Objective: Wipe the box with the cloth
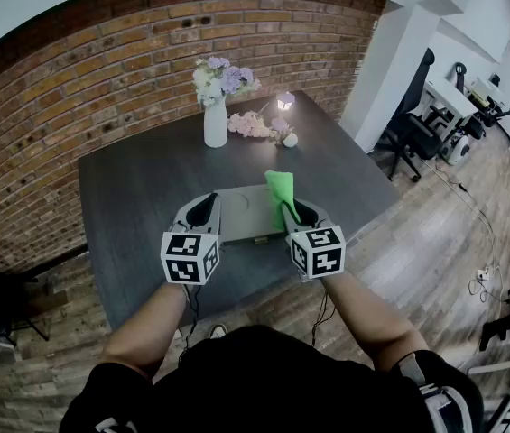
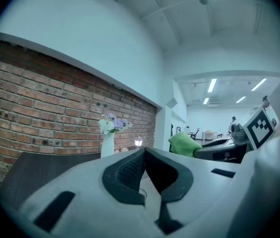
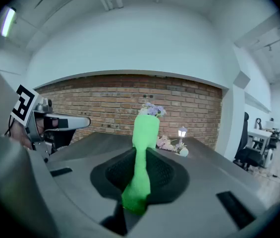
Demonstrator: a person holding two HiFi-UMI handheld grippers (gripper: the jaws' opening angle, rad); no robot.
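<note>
A flat grey box (image 1: 247, 216) lies on the dark table (image 1: 137, 197), between my two grippers. My right gripper (image 1: 301, 209) is at the box's right edge, shut on a green cloth (image 1: 282, 190) that stands up above its jaws. In the right gripper view the cloth (image 3: 144, 128) rises from between the pads of the right gripper (image 3: 140, 155). My left gripper (image 1: 208, 202) hovers at the box's left edge. Its pads meet at the tips in the left gripper view (image 2: 144, 152), with nothing held. The cloth (image 2: 183, 144) shows there too, off to the right.
A white vase of flowers (image 1: 216, 120) stands at the back of the table, with pink flowers (image 1: 253, 126) and a small lamp (image 1: 285, 102) beside it. A brick wall (image 1: 101, 79) runs behind. Office chairs (image 1: 412, 133) stand to the right on the wooden floor.
</note>
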